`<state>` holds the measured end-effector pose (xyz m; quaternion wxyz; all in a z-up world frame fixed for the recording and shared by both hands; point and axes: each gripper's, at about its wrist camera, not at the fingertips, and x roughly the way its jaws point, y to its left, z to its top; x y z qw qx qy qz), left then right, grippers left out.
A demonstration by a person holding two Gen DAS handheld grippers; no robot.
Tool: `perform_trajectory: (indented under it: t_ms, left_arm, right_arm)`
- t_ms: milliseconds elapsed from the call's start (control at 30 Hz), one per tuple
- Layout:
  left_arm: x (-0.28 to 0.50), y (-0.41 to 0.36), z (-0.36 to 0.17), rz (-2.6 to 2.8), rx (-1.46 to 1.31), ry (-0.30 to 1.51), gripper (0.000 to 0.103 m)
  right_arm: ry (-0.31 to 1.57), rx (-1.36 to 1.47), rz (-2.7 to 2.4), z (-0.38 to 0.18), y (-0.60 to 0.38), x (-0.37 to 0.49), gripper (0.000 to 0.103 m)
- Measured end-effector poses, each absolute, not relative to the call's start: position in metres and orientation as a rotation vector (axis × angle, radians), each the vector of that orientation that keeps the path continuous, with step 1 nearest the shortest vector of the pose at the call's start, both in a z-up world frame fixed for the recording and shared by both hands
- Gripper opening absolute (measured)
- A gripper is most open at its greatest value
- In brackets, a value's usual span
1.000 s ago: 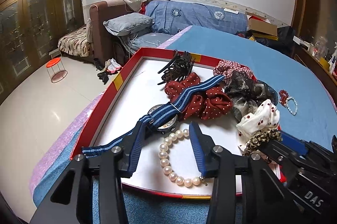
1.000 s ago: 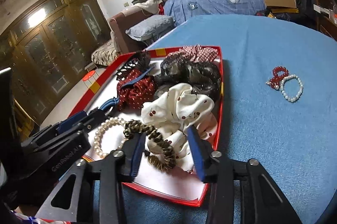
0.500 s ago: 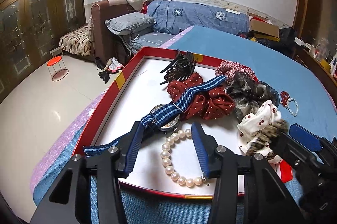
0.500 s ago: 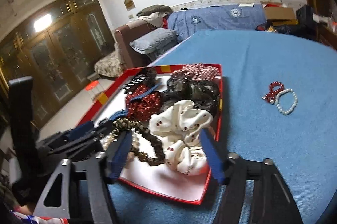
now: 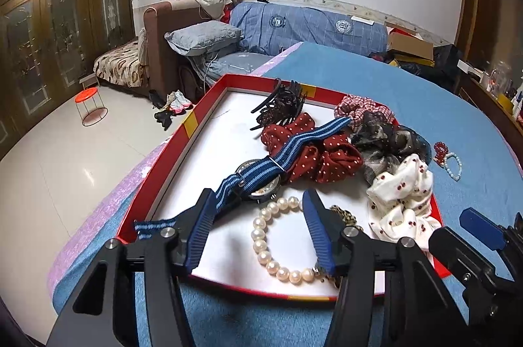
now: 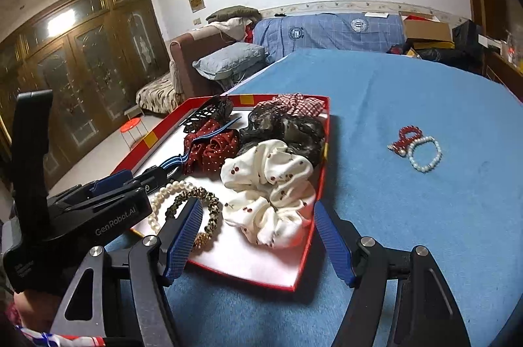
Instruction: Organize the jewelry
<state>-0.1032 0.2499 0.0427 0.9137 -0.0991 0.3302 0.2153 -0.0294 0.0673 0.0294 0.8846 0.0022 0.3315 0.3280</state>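
Hovering low over the near edge of the shallow red-rimmed tray with a white floor (image 5: 209,147), the left gripper (image 5: 258,236) has its jaws apart and just been opening, straddling one side of the white pearl bracelet (image 5: 261,245) without pressing it, apparently a release inside the tray. The right gripper (image 6: 255,245) stands wide, nothing clamped, with the leopard-print hair tie (image 6: 209,213) lying free beside its left finger. Gathering seems the aim: scrunchies, clip and striped-strap watch (image 5: 261,180) already crowd the tray, while a red bead cluster with a small pale bracelet (image 6: 418,151) waits on the blue cloth (image 6: 425,216).
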Motion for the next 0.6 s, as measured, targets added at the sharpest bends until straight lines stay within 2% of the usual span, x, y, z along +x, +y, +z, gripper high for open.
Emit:
perform_trajectory:
  t_ms: [133, 200, 233, 333, 433, 500, 567, 600]
  left_arm:
    - [-0.117, 0.242, 0.048, 0.438, -0.196, 0.664, 0.056]
    - [-0.127, 0.237, 0.052, 0.441, -0.197, 0.651, 0.066]
    - [-0.132, 0.234, 0.054, 0.447, -0.196, 0.642, 0.075]
    - [-0.15, 0.225, 0.061, 0.455, -0.186, 0.615, 0.078]
    - [-0.167, 0.215, 0.068, 0.457, -0.172, 0.606, 0.091]
    - [-0.184, 0.207, 0.072, 0.475, -0.145, 0.578, 0.093]
    - [-0.2, 0.201, 0.074, 0.495, -0.103, 0.562, 0.102]
    - [-0.206, 0.198, 0.075, 0.496, -0.088, 0.561, 0.103]
  right_arm:
    - [0.705, 0.031, 0.669, 0.028, 0.053, -0.042, 0.076]
    - [0.706, 0.016, 0.647, 0.028, 0.05, -0.05, 0.077]
    - [0.709, -0.001, 0.628, 0.028, 0.048, -0.057, 0.077]
    - [0.728, -0.002, 0.622, 0.03, 0.042, -0.073, 0.08]
    - [0.742, 0.029, 0.598, 0.038, 0.03, -0.088, 0.082]
    - [0.733, 0.053, 0.575, 0.044, 0.021, -0.099, 0.084]
    - [0.701, 0.067, 0.539, 0.052, 0.012, -0.115, 0.088]
    - [0.686, 0.072, 0.525, 0.055, 0.009, -0.123, 0.09]
